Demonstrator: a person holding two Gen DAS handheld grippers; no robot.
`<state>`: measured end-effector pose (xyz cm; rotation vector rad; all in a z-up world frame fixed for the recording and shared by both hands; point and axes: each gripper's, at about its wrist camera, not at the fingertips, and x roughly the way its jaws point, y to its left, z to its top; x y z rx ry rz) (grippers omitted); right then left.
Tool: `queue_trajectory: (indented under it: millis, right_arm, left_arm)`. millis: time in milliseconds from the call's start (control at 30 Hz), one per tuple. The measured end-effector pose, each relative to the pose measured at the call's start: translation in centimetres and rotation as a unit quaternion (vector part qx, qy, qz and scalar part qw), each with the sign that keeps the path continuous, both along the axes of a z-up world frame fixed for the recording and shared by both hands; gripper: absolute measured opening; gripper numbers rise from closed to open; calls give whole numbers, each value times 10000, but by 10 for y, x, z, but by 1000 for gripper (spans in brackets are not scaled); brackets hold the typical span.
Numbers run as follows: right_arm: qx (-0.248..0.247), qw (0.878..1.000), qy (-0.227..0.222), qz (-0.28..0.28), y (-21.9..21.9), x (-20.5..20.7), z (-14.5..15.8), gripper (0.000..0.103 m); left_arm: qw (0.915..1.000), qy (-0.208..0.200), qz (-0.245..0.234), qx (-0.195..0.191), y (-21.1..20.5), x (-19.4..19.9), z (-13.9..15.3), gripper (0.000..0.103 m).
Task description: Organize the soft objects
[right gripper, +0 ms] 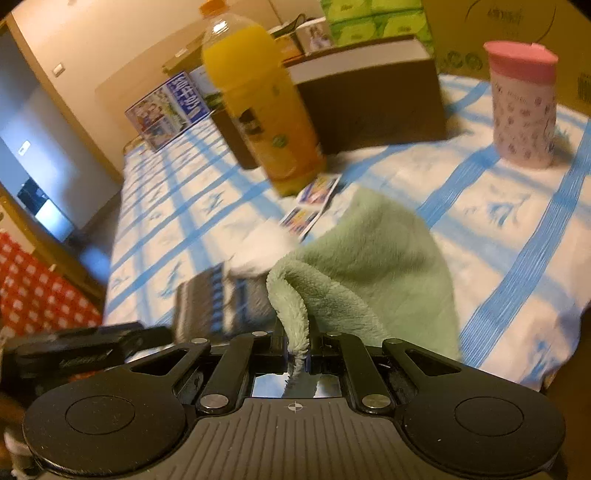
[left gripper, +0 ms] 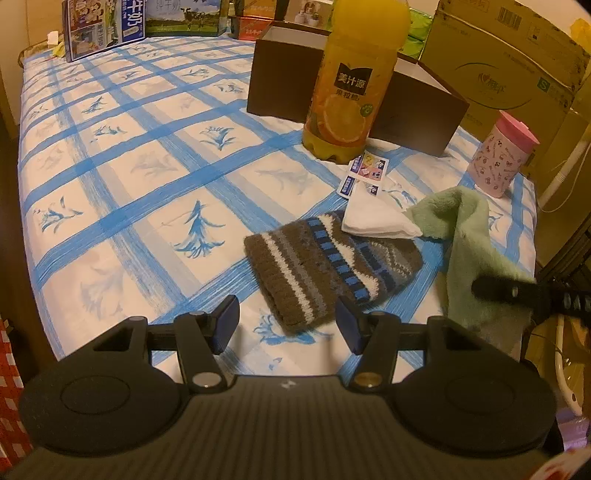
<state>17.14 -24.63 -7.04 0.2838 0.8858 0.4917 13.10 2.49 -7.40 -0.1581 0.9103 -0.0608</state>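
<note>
A brown striped knit piece (left gripper: 325,266) lies flat on the blue-checked cloth, just ahead of my left gripper (left gripper: 286,325), which is open and empty above the cloth. A white tissue pack (left gripper: 376,218) rests on its far end. My right gripper (right gripper: 297,343) is shut on a corner of the green fleece cloth (right gripper: 373,266), lifting it at the table's right edge; it also shows in the left wrist view (left gripper: 469,236). The knit piece (right gripper: 207,302) appears blurred to its left.
An orange juice bottle (left gripper: 351,81) stands behind the soft things, with a dark open box (left gripper: 417,110) behind it. A pink-lidded cup (left gripper: 498,155) stands at the right. Cardboard cartons (left gripper: 509,55) and milk boxes (left gripper: 103,26) line the back.
</note>
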Motion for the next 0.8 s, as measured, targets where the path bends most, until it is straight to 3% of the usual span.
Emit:
queue_trajectory:
  millis: [167,367,500,600,667,733,800]
  right_arm:
    - [-7,9992,-10,-398,-24,34,-3,8]
    - [-86,9979,160,-615,-34,55,-33,8]
    - [-74,9981,-18,-616,-34,55,-42,8]
    - [-464,9971,-386,-459,-26,48,-33,10]
    - [-1074,9881,-1069,-273,-14,35,-24,23]
    - [-1615,9731,-1633,-169,-5,24,-21,61]
    - [-1771,9635,-1994,-209,-5,21,-23,73]
  left_arm:
    - [9992,-278,-263,-132,-9,10,9,54]
    - [9961,-600,-652,30,-23,27,9,54]
    - [9954,-526,-794,-78,-30,40,2,54]
    - [9944,-509,-905,-177,-36,48,-2,54]
    - [9941,-503,-943,-161,-40,53,-4,54]
    - [9942,-478,-950,-165,-43,57,-7,54]
    - [9943,-438,-952,-188,-46,62,-9,54]
